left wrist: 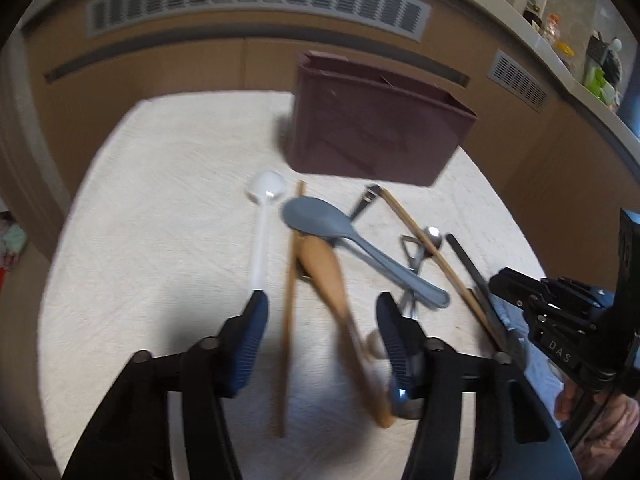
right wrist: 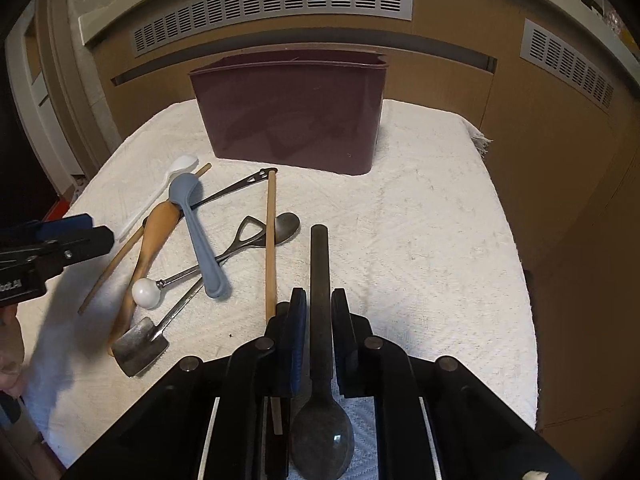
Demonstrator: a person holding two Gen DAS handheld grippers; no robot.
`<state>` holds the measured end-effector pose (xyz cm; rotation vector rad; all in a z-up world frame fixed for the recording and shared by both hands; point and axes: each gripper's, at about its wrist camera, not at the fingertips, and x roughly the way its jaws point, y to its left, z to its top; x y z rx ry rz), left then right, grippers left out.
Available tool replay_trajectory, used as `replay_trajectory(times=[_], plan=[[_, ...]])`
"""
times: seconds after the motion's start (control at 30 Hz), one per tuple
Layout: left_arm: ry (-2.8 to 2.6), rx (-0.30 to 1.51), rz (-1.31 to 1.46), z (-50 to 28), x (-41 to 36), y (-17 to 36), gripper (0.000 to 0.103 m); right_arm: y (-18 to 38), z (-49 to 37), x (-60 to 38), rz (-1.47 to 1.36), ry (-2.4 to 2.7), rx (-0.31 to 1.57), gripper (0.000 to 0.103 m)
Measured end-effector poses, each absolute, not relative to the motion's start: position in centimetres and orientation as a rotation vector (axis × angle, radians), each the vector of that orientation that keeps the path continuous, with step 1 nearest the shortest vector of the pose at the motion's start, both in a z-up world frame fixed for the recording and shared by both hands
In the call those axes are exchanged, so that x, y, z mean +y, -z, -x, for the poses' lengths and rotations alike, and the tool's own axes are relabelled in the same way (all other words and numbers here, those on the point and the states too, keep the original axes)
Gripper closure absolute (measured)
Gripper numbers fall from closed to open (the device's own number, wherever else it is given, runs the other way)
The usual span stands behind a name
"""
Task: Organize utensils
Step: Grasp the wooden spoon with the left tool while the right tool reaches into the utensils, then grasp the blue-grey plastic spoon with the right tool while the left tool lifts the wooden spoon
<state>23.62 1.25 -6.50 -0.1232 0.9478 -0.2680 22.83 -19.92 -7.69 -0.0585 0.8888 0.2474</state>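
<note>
A maroon bin (right wrist: 292, 116) stands at the back of the white cloth; it also shows in the left wrist view (left wrist: 372, 128). My right gripper (right wrist: 319, 300) is shut on the handle of a dark spoon (right wrist: 320, 264), whose bowl lies between the gripper arms. My left gripper (left wrist: 320, 312) is open above a pile of utensils: a wooden spoon (left wrist: 328, 276), a wooden chopstick (left wrist: 289, 300), a grey-blue spoon (left wrist: 320, 216) and a white spoon (left wrist: 264, 208). The left gripper (right wrist: 60, 240) shows at the left of the right wrist view.
A second chopstick (right wrist: 271, 240), a small shovel-shaped metal spoon (right wrist: 140, 344), a white-knobbed metal utensil (right wrist: 148, 292) and a metal spoon (right wrist: 286, 226) lie on the cloth (right wrist: 420, 240). Brown panels with vent grilles (right wrist: 272, 4) rise behind the table.
</note>
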Motion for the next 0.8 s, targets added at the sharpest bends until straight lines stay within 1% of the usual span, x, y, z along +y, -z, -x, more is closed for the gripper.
replay_trajectory(times=[0.1,0.27,0.3,0.33,0.4,0.43,0.47,0.5,0.57,0.63,0.67,0.7,0.73,0.8], plan=[[0.245,0.992,0.067,-25.1,-0.2,7.2,0.053,7.8,-22.6,-20.6,0.043,-0.250,0.879,0.092],[0.175,1.013,-0.052,-27.2,-2.0,8.3,0.053,7.7,-22.0,-21.7,0.008,-0.249,0.865,0.092],[0.170,1.007,-0.077,-27.3,-2.2,8.5,0.056,7.6,-21.9,-22.0,0.005,-0.245,0.861,0.092],[0.161,0.998,-0.109,-27.4,-2.5,8.7,0.063,7.5,-21.9,-22.2,0.004,-0.240,0.856,0.090],[0.160,0.961,-0.156,-27.3,-3.0,8.9,0.069,7.3,-21.8,-22.6,0.018,-0.225,0.849,0.087],[0.161,0.948,-0.170,-27.1,-3.0,8.9,0.073,7.3,-21.7,-22.7,0.030,-0.214,0.847,0.084],[0.166,0.937,-0.177,-26.9,-2.9,8.9,0.074,7.2,-21.7,-22.8,0.048,-0.201,0.847,0.070],[0.175,0.927,-0.172,-26.6,-2.6,8.8,0.074,7.1,-21.6,-22.6,0.082,-0.190,0.847,0.051],[0.192,0.913,-0.135,-25.9,-1.7,8.4,0.074,7.0,-21.3,-22.3,0.136,-0.167,0.832,0.032],[0.221,0.891,-0.073,-24.9,-0.4,7.7,0.074,6.9,-21.2,-21.9,0.203,-0.125,0.818,0.030],[0.233,0.878,-0.045,-24.3,0.2,7.4,0.074,6.9,-21.3,-21.7,0.228,-0.113,0.820,0.025],[0.245,0.865,-0.015,-23.8,0.8,7.1,0.074,6.9,-21.4,-21.5,0.249,-0.106,0.817,0.018],[0.253,0.856,0.012,-23.4,1.4,6.8,0.074,6.9,-21.5,-21.4,0.255,-0.105,0.813,0.014],[0.257,0.836,0.058,-22.7,2.3,6.3,0.074,6.6,-21.7,-21.1,0.241,-0.129,0.812,0.000]])
